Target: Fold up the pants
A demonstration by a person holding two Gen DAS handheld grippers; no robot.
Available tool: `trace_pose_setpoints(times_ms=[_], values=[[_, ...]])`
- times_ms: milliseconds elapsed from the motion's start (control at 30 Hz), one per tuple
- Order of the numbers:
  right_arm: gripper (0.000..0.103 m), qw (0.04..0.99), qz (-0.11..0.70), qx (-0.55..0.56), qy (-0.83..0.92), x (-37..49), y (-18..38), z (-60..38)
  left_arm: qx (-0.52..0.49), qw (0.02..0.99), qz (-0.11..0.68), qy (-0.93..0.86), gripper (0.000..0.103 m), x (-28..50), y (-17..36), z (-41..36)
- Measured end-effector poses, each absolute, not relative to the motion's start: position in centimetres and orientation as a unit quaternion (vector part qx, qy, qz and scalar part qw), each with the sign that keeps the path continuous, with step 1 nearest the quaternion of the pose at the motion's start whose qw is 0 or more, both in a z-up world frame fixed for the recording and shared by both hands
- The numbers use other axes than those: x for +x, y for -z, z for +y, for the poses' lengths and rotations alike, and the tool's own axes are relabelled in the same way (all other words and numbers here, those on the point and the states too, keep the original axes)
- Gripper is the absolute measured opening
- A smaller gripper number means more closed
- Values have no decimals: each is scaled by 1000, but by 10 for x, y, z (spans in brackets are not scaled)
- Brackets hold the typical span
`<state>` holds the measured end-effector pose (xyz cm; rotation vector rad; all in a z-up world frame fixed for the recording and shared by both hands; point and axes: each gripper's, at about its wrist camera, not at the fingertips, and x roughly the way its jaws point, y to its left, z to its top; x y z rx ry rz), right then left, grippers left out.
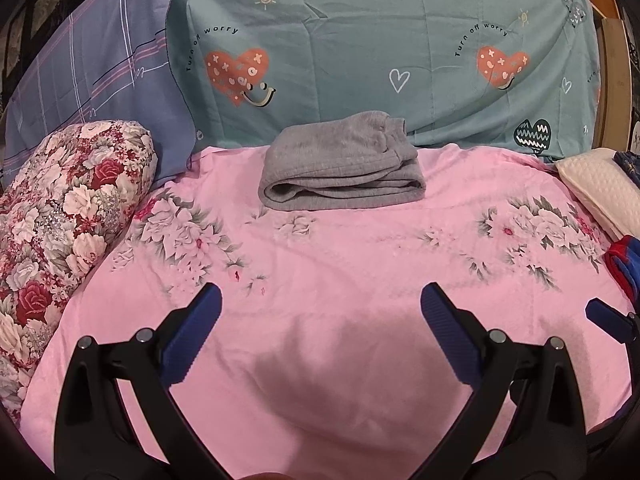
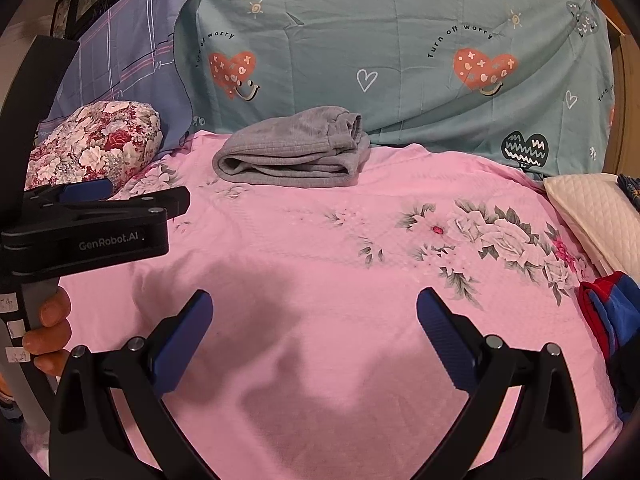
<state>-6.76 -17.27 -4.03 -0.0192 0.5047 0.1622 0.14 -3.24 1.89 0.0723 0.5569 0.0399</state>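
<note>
Left to right, counted: 1 floral bolster (image 1: 60,216) w/ red & white roses at the far left edge of the bed, 1 purple plaid pillow (image 1: 100,76) propped behind it, 1 teal quilt (image 1: 400,52) w/ heart prints & "Turn off worry" lettering across the back, 1 pair of grey pants (image 1: 340,168) folded into a compact stack, 1 cream quilted pillow (image 1: 596,188) at the right edge, 1 red-and-blue cloth (image 1: 624,260) bunched just below that pillow. All sit on 1 pink floral sheet (image 1: 320,320). Pants lie on the sheet's far side, approx centre, back edge touching the foot of the teal quilt, rounded fold facing the cameras, waistband end toward the right; nothing touching them. No containers in view, so nothing held in anything. 2 grippers, both low & near the cameras, well apart from the pants. Left gripper (image 1: 320,304): blue pads spread wide, jaws released, only bare sheet betw. them. Right gripper (image 2: 314,312): same, jaws released & wide, gripping nothing. In the right wrist view the left gripper's body shows side-on at the left edge, w/ the person's left hand (image 2: 50,332) wrapped round its handle; in the left wrist view a blue pad of the right gripper pokes in at the right edge.
</note>
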Motion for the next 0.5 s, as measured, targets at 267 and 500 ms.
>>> trace_pose_setpoints(times_ms=[267, 500], values=[[102, 964, 251, -17, -80, -68, 43, -169, 38, 959, 279, -23, 101, 3, -18, -32], [102, 964, 253, -19, -80, -67, 43, -169, 37, 955, 293, -29, 101, 7, -16, -31]])
